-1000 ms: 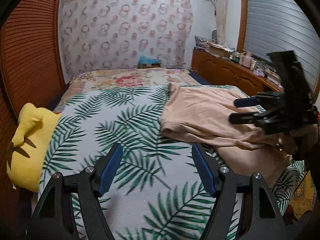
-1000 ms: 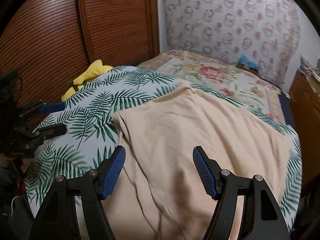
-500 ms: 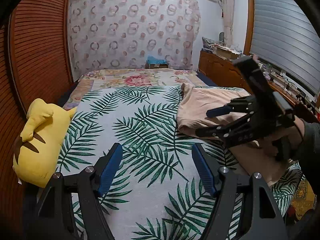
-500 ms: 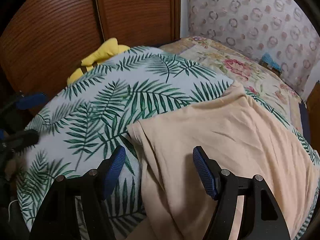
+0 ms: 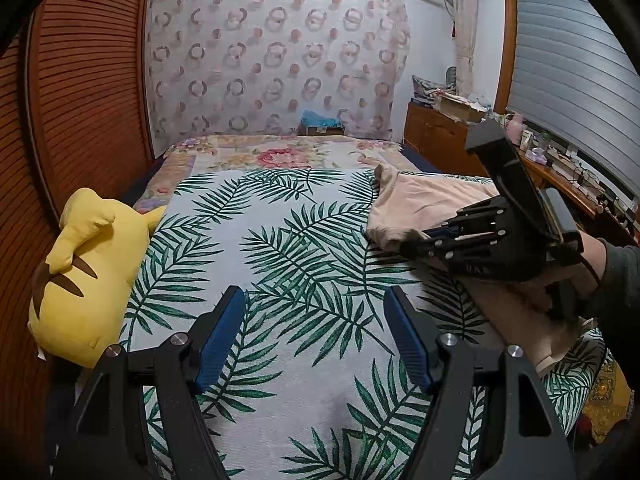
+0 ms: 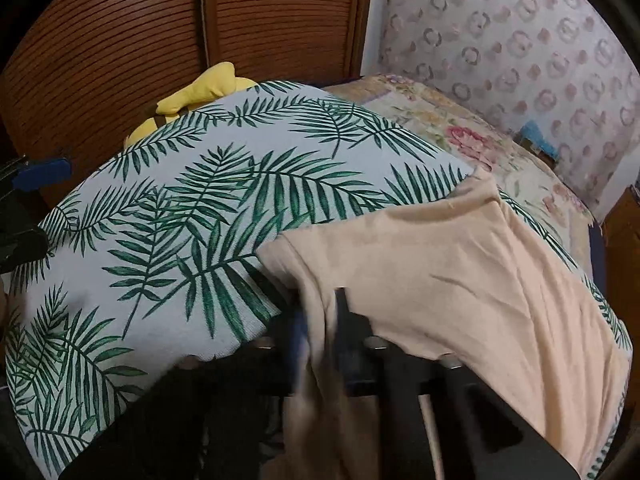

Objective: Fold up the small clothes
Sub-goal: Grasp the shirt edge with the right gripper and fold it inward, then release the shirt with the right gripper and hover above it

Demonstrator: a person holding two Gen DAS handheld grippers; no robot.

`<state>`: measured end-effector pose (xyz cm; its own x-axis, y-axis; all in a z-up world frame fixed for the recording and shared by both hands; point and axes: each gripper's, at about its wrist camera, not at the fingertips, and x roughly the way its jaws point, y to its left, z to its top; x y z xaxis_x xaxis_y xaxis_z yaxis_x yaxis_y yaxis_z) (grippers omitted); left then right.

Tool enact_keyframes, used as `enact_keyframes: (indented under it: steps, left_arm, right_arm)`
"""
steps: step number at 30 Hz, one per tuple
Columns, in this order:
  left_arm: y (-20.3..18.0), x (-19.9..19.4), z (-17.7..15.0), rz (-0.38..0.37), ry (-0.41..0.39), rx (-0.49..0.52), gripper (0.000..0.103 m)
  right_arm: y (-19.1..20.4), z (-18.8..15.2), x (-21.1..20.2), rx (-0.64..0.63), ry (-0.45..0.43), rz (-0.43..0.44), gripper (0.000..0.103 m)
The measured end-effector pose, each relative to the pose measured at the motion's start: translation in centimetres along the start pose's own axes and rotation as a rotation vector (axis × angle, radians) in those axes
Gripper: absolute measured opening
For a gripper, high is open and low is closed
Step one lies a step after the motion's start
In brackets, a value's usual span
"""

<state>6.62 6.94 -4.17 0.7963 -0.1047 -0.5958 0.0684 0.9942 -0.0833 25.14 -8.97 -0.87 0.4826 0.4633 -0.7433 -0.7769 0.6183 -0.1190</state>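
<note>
The peach garment (image 6: 460,264) lies at 3 o'clock on the palm-leaf bedspread (image 6: 168,208). The right gripper (image 6: 324,344) has just closed, pinching its near edge, likely to lift it for folding. At 6 o'clock, the left gripper (image 5: 316,332) hovers, unclenched, holding nothing.

A bed (image 5: 208,152) carried a white cover printed with green palm fronds (image 5: 296,264), spread over a floral quilt (image 5: 280,152) that showed at the far end. A peach garment (image 6: 460,264) lay rumpled on the cover's right side. A yellow plush toy (image 5: 80,276) rested at the left edge, possibly partly off the mattress.
</note>
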Motion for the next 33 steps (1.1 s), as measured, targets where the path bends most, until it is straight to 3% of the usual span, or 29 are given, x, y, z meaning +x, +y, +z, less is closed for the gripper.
enact_keyframes:
  steps: [5, 8, 13, 19, 25, 30, 33]
  left_arm:
    - [-0.6, 0.1, 0.0, -0.013, 0.006, 0.008, 0.072]
    - [-1.2, 0.2, 0.0, -0.031, 0.007, 0.015, 0.073]
    - [-2.6, 0.2, 0.2, -0.065, 0.006, 0.031, 0.073]
    - [-4.1, 0.1, 0.1, -0.099, 0.012, 0.053, 0.073]
    - [-5.2, 0.4, 0.0, -0.120, 0.026, 0.062, 0.073]
    - [-6.1, 0.6, -0.1, -0.139, 0.039, 0.061, 0.073]
    - [-7.1, 0.9, -0.2, -0.159, 0.048, 0.069, 0.073]
  right_arm:
    - [-1.4, 0.5, -4.2, 0.064, -0.088, 0.010, 0.006]
    - [-3.5, 0.7, -7.9, 0.090, -0.142, -0.057, 0.006]
    - [-9.1, -0.2, -11.7, 0.171, -0.155, -0.179, 0.006]
    - [-15.3, -2.2, -13.0, 0.274, -0.122, -0.305, 0.006]
    - [-19.2, -5.4, -10.9, 0.463, -0.070, -0.417, 0.007]
    - [-19.0, -5.8, -11.5, 0.534, -0.064, -0.459, 0.044]
    - [-16.9, -5.7, -13.4, 0.504, -0.099, -0.446, 0.046]
